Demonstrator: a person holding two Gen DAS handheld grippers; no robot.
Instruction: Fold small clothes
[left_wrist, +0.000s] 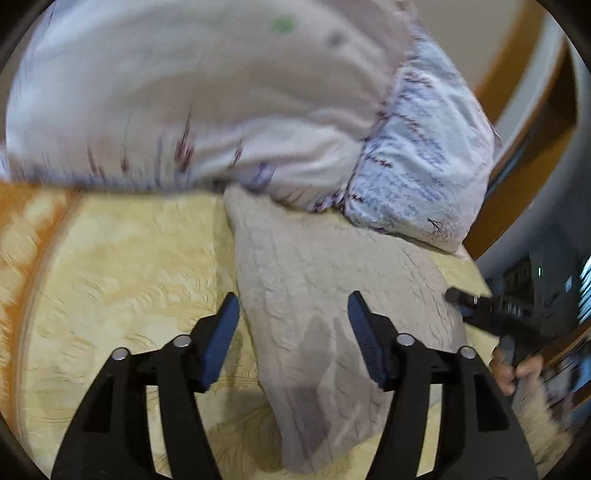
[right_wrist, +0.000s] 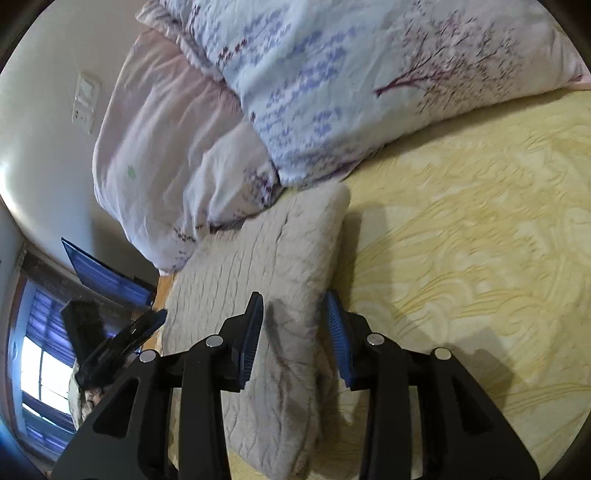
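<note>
- Beige garment (left_wrist: 332, 295): near end cut off by lower frame edge, both views.
- Quilt (left_wrist: 184, 92): motion-blurred; print illegible in left view.

Soft indoor light, motion blur, fisheye-warped edges, bright window (right_wrist: 40, 369)

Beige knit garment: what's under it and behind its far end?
The beige knit garment lies on the yellow patterned bedspread. Behind its far end sits the floral pillow and pale pink duvet. Whatever lies beneath it is covered.
</note>
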